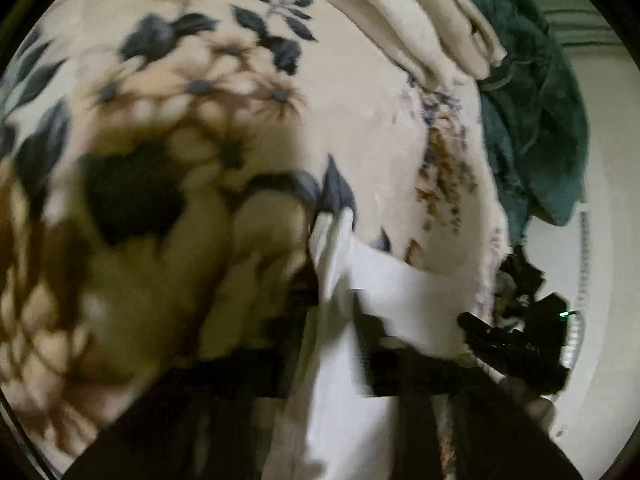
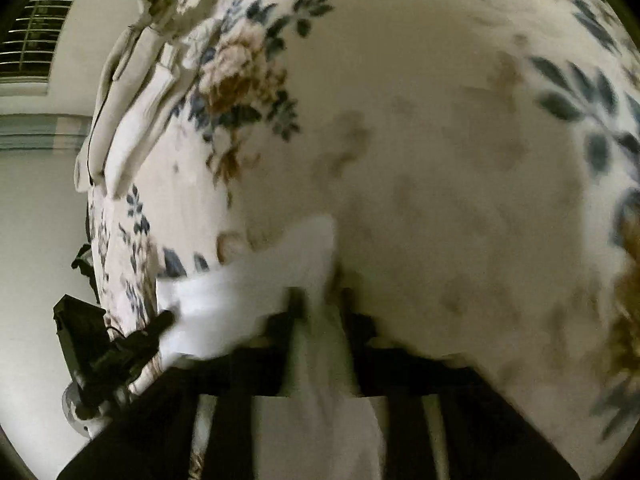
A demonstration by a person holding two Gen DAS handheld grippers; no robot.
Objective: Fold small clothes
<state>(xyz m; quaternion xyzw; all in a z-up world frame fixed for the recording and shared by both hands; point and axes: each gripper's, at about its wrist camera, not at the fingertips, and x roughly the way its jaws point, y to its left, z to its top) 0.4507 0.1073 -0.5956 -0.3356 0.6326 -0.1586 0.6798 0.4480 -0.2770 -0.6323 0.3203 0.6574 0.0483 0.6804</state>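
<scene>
A small white garment point(image 1: 400, 292) lies on the floral blanket point(image 1: 360, 120) near the bed's edge. In the left wrist view one end of it runs up between the dark fingers of my left gripper point(image 1: 330, 304), which stand apart and open around the cloth. My right gripper point(image 1: 516, 344) shows at the garment's other end, on the right. In the right wrist view the white garment point(image 2: 240, 296) passes between the spread fingers of the right gripper point(image 2: 320, 304), which is open. The left gripper point(image 2: 120, 352) sits at the cloth's left end. Both views are blurred.
Folded cream cloths point(image 1: 400, 12) are stacked at the far side of the bed, and a teal garment point(image 1: 532, 112) is heaped beside them. The blanket point(image 2: 440, 120) drops off at the bed's edge toward pale floor. A window with blinds point(image 2: 28, 40) is on the wall.
</scene>
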